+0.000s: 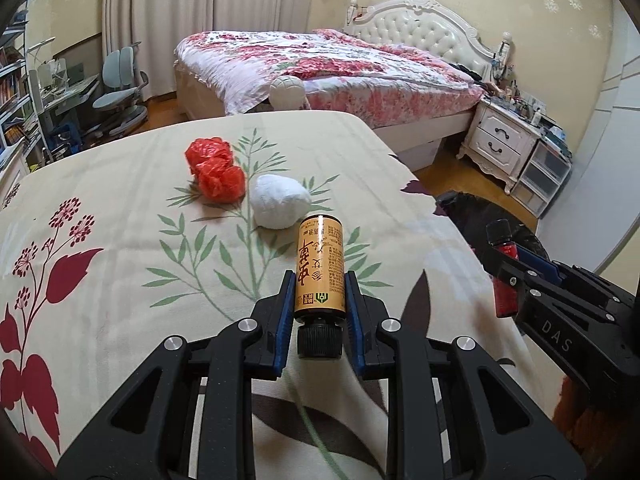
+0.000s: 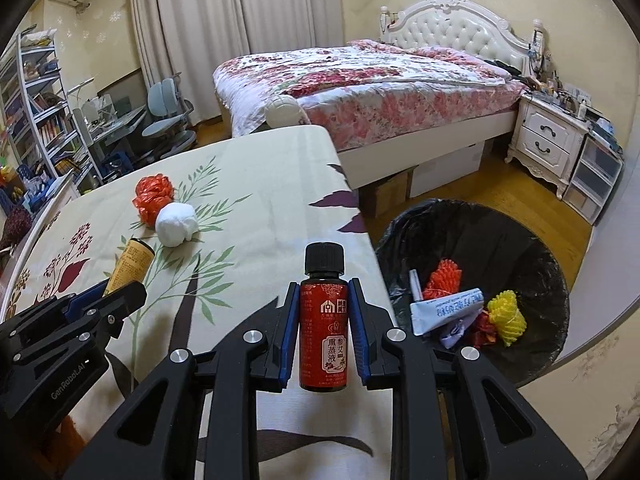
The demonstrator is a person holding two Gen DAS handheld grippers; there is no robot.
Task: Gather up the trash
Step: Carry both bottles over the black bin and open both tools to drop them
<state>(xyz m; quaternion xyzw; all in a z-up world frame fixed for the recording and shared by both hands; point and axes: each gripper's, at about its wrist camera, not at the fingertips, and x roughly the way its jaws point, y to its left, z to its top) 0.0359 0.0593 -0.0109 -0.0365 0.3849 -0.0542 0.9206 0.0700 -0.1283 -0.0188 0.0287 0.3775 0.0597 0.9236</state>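
left tool point(image 1: 319, 280): clenched on gold-label bottle point(image 1: 320, 268), cap toward camera, held above bench point(image 1: 120, 220)
right tool point(image 2: 323, 312): clenched on red-label bottle point(image 2: 323, 332), cap up, over bench right edge
bench: red plastic wad point(image 1: 214, 170) touching white wad point(image 1: 278, 200), mid-bench
bin point(image 2: 460, 232): on floor off right edge, black liner, trash inside
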